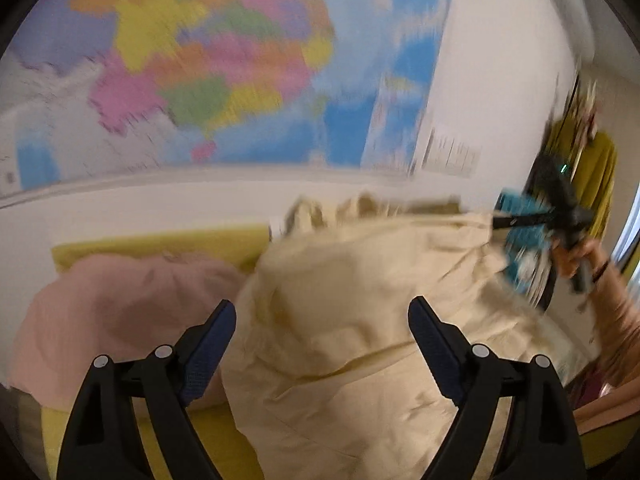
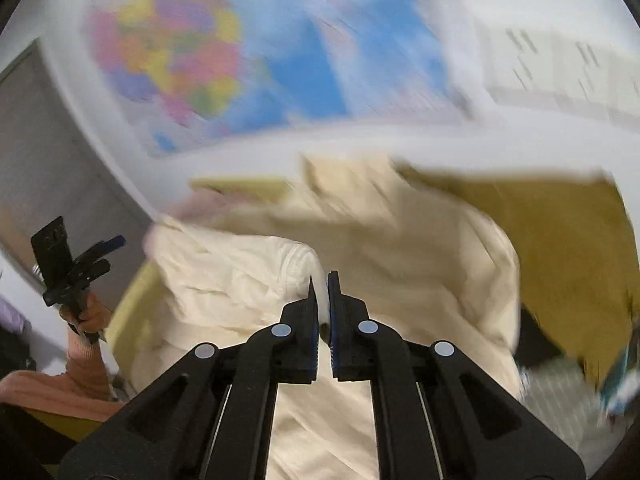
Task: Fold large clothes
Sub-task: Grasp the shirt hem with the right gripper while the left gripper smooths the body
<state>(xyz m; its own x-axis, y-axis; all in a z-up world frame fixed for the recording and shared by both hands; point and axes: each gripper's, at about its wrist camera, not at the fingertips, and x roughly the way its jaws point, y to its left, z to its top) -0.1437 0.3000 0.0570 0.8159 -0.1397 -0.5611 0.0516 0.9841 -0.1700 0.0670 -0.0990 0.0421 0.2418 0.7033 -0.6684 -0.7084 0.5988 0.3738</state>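
Observation:
A large cream garment [image 1: 360, 320] hangs bunched in front of me, over a yellow-green surface [image 1: 160, 240]. My left gripper [image 1: 322, 312] is open, its jaws wide apart with the cream cloth behind them, holding nothing. My right gripper [image 2: 322, 280] is shut on a fold of the cream garment [image 2: 248, 272] and lifts it. The right gripper also shows at the right edge of the left wrist view [image 1: 500, 222], pulling the cloth's top edge. The left gripper shows at the left of the right wrist view [image 2: 108, 254], away from the cloth. Both views are motion-blurred.
A pink garment [image 1: 120, 308] lies on the yellow-green surface to the left of the cream one. A coloured wall map [image 1: 220, 60] hangs behind. A mustard cloth [image 2: 560, 240] lies to the right. A yellow garment [image 1: 592, 176] hangs at the far right.

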